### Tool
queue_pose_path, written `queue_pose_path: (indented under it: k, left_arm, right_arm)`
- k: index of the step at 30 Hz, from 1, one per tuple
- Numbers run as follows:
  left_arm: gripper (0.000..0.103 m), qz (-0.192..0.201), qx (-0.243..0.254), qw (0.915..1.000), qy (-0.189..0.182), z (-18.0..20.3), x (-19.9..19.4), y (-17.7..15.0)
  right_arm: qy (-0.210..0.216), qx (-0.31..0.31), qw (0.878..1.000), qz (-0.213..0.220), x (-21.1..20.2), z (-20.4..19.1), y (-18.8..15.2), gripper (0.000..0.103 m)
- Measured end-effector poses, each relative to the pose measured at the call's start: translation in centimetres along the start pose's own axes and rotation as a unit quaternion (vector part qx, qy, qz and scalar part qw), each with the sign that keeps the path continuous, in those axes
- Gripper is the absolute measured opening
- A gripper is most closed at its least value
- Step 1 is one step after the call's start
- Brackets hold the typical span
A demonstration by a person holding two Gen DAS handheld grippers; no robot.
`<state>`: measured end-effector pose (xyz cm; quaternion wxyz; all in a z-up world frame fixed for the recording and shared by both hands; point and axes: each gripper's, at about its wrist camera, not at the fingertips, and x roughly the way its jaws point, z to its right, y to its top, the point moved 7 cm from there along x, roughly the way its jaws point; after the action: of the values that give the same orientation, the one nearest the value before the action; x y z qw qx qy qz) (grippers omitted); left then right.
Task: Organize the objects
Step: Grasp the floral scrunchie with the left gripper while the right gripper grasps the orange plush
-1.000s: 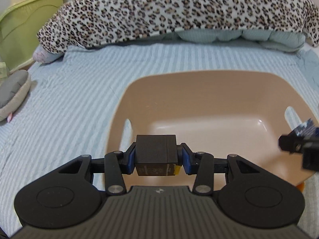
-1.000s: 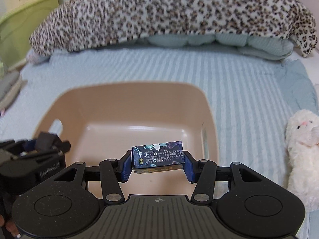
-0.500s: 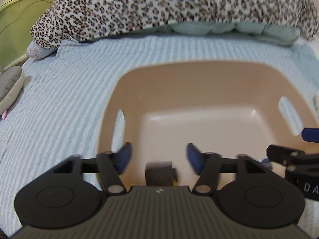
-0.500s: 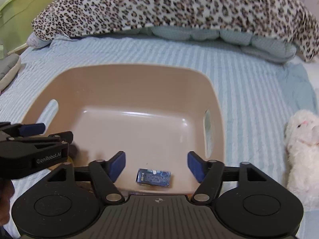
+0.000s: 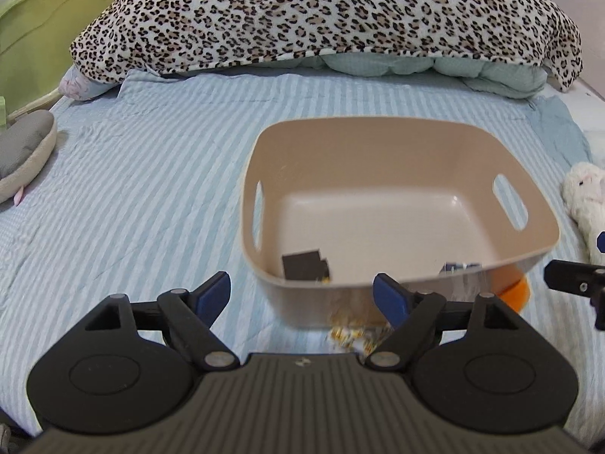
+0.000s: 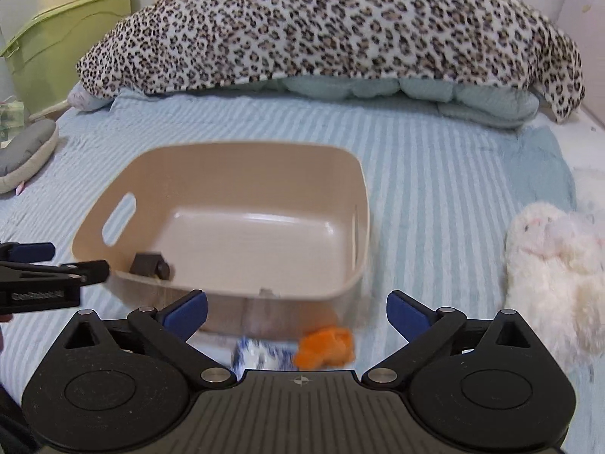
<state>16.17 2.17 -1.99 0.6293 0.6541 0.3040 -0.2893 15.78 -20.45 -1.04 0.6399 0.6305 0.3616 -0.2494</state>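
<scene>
Resting in beige bin: blk box, upright.

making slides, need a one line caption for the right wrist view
Open right gripper hovers before beige basket holding a dark box; orange item lies outside.

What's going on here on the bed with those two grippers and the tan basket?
A person is tidying small items into the tan basket on the striped bedspread. Both the left gripper and the right gripper are open, holding nothing, just short of the basket's near wall. A dark box and a small blue box already lie inside. An orange item and a blue-and-white packet lie outside on the bedspread, by the right gripper.
</scene>
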Motion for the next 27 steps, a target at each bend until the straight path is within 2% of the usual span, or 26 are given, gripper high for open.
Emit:
queue_pose_path:
  k: [4, 14, 18, 23, 27]
  left_arm:
    - [0.085, -0.02, 0.005, 0.9998, 0.008, -0.9, 0.5, -1.7]
    - [0.085, -0.091, 0.05, 0.994, 0.035, -1.3, 4.9, -5.8]
    - [0.085, -0.116, 0.029, 0.9928, 0.009, -1.2, 6.0, -6.7]
    - [0.085, -0.105, 0.029, 0.994, -0.006, -0.6, 6.2, -6.5]
    - [0.085, -0.112, 0.028, 0.9931, -0.021, 0.1, 6.9, -6.9]
  right_arm:
    - [-0.012, -0.003, 1.0, -0.022, 0.5, 1.2, -1.7, 0.103]
    - [-0.034, -0.001, 0.996, -0.082, 4.1, 3.6, -5.4, 0.103]
    - [-0.022, 0.007, 0.996, -0.089, 5.2, 3.9, -5.9, 0.103]
    - [-0.029, -0.013, 0.995, -0.091, 6.2, 3.2, -6.0, 0.103]
    - [-0.029, -0.025, 0.996, -0.081, 6.9, 2.7, -6.0, 0.102]
